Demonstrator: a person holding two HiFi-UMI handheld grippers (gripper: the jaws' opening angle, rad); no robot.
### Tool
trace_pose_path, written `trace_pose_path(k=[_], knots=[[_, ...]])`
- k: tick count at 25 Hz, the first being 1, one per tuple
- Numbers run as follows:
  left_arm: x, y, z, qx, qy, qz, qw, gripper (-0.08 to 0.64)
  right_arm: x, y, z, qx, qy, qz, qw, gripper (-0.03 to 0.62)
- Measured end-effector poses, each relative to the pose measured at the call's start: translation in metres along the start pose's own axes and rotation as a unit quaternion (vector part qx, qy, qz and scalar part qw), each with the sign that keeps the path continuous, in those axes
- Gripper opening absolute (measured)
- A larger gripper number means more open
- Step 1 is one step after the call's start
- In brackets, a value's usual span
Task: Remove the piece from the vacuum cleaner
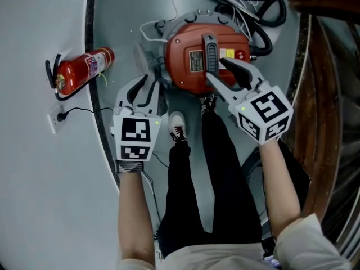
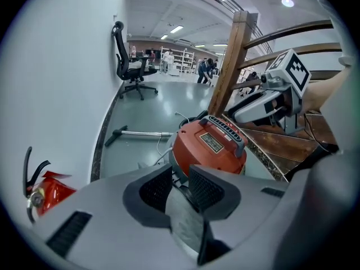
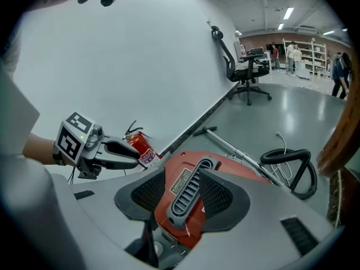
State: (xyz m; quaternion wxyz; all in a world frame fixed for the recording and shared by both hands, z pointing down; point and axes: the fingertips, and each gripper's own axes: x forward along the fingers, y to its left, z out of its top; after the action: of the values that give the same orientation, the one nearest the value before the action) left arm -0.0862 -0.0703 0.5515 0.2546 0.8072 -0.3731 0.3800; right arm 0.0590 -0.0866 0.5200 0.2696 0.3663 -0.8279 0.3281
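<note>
At the far left we see a red fire extinguisher (image 1: 84, 71) lying along the edge of the grey floor (image 1: 121, 32), where it meets the white wall (image 1: 34, 196). Next comes the left gripper (image 1: 147, 86), its fingers moderately apart with nothing pressed between the pads. It hangs just beside the left flank of the vacuum cleaner (image 1: 183, 44). We find that round red vacuum cleaner standing on the floor near the wall edge, just ahead of the person's shoe (image 1: 178, 125). Its grey handle (image 1: 210, 49) runs across the top. The right gripper (image 1: 216, 67) sits over it, fingers apart with the handle between them, and we see no pad pressing on it. Further right, a black hose (image 1: 264, 7) loops on the floor beside a wooden railing (image 1: 320, 94).
</note>
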Motion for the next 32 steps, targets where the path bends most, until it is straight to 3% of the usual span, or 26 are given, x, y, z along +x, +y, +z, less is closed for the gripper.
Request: trace_pose_path(k=[8, 16, 32], knots=[[0.017, 0.003, -0.025, -0.032, 0.023, 0.006, 0.9992, 0.095, 0.014, -0.004, -0.017, 0.004, 0.028, 0.002, 1.000, 0.216], [0.029, -0.001, -0.045, -0.053, 0.056, -0.005, 0.9970, 0.107, 0.014, -0.004, -0.018, -0.009, 0.017, -0.010, 1.000, 0.216], [0.042, 0.001, -0.053, -0.088, 0.070, 0.006, 0.9936, 0.112, 0.014, -0.007, -0.027, 0.003, 0.031, -0.008, 0.999, 0.226]])
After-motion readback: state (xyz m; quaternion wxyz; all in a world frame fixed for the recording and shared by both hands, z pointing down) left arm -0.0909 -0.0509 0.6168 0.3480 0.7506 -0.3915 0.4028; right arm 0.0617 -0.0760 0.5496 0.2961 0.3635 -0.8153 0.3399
